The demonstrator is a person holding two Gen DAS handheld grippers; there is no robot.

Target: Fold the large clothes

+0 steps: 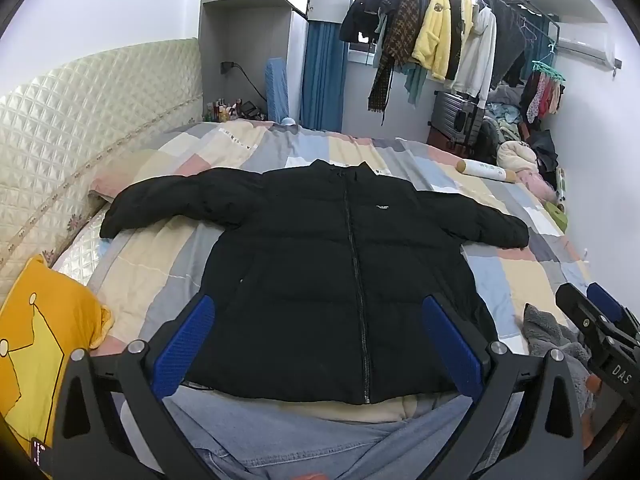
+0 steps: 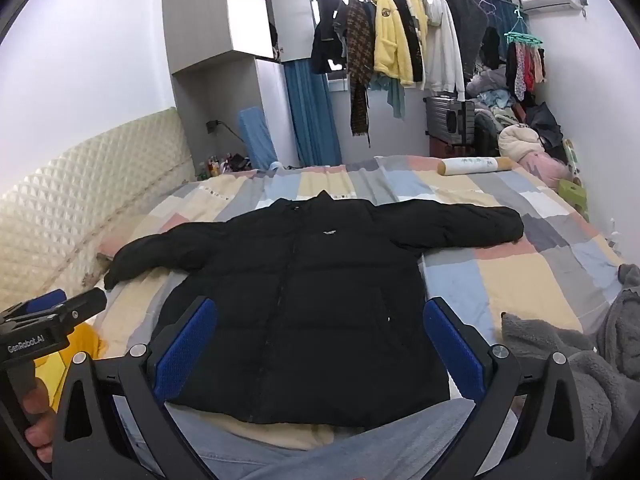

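Note:
A black puffer jacket (image 1: 320,264) lies flat, front up and zipped, on the patchwork bedspread (image 1: 520,268), both sleeves spread out to the sides. It also shows in the right wrist view (image 2: 304,292). My left gripper (image 1: 316,336) is open and empty, held above the jacket's hem, its blue pads (image 1: 184,348) wide apart. My right gripper (image 2: 320,340) is open and empty above the hem too. The right gripper shows at the right edge of the left wrist view (image 1: 600,316); the left gripper shows at the left edge of the right wrist view (image 2: 56,312).
A yellow pillow (image 1: 40,352) lies at the left. A grey fleece garment (image 2: 580,364) lies at the right. A rolled white cylinder (image 2: 472,166) sits at the bed's far side. A padded headboard (image 1: 80,128) is at the left. Clothes hang on a rack (image 2: 400,40) behind.

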